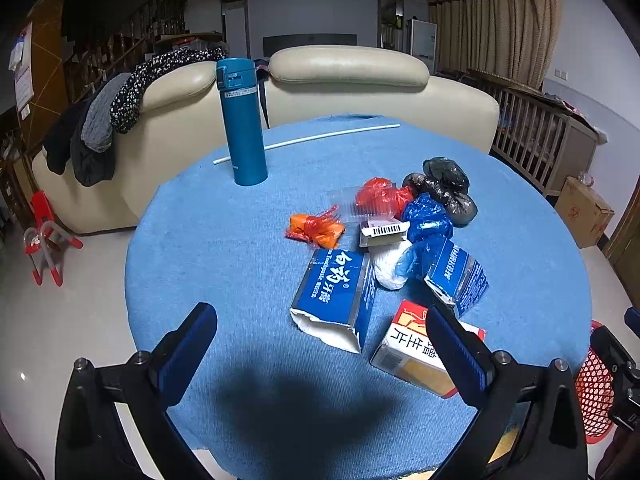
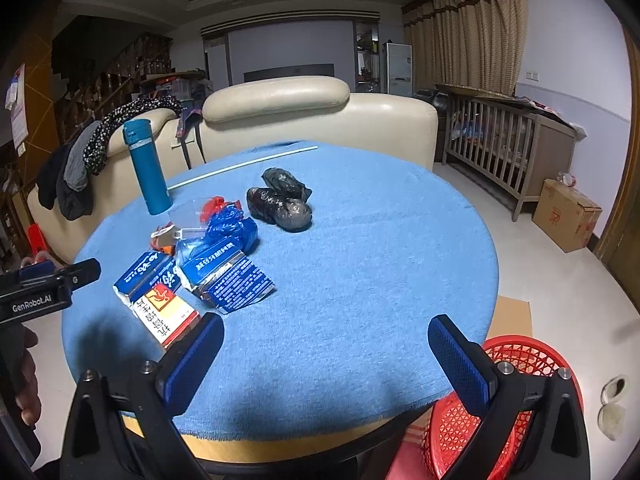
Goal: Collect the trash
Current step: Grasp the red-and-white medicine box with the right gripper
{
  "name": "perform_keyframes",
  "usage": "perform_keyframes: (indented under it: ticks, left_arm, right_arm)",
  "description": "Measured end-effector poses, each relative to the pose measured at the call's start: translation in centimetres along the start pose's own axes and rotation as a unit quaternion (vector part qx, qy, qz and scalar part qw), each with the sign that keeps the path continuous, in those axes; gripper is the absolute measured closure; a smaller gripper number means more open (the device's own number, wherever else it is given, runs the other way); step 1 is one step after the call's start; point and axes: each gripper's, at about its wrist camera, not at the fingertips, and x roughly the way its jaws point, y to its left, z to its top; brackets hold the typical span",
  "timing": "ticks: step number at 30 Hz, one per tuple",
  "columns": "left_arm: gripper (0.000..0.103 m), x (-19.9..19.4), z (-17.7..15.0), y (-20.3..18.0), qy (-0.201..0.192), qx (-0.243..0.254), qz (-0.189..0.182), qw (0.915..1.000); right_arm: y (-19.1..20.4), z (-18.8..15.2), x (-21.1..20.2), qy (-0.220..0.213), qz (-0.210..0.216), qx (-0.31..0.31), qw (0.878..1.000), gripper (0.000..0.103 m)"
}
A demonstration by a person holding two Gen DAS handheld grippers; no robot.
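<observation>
right wrist: blue-clothed round table [image 2: 360, 280], sofa [image 2: 312, 120] behind

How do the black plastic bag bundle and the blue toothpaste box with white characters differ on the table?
The black plastic bag bundle is a crumpled, shiny, rounded lump; the blue toothpaste box is a flat-sided carton with printed characters. The bundle is knotted shut, while the box's near end is torn open, showing white inside. Both lie on the blue tablecloth, ungrasped.

A red mesh basket [image 2: 516, 364] beside the desk is partly hidden behind the right gripper's frame. A white bag [image 1: 390, 266] lies mostly buried under blue wrappers.
</observation>
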Motion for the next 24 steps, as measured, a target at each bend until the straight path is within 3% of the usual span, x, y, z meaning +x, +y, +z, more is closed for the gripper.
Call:
perform_keyframes:
  ticks: [7,13,19,24]
  left_arm:
    - [0.000,0.4,-1.1,1.6,-0.004,-0.019,-0.013,0.9997]
    - [0.000,1.5,-2.3,4.0,0.012,-0.047,-0.023,0.9985]
    - [0.000,2.9,-3.1,4.9,0.032,-0.043,-0.019,0.9984]
    - [0.000,3.8,-3.2,5.5,0.040,-0.048,-0.033,0.9975]
  right_arm:
    - [1.4,-0.3,0.2,0.010,0.032,-0.026,0.999,0.000]
    - [3.8,-0.7,1.5,0.031,0.087,-0.064,0.994,0.000]
    - [7.5,-0.2,5.3,0.072,0.163,-0.113,0.977,0.000]
    - [9.6,0.5,7.8,0.090,0.191,-0.147,0.966,0.000]
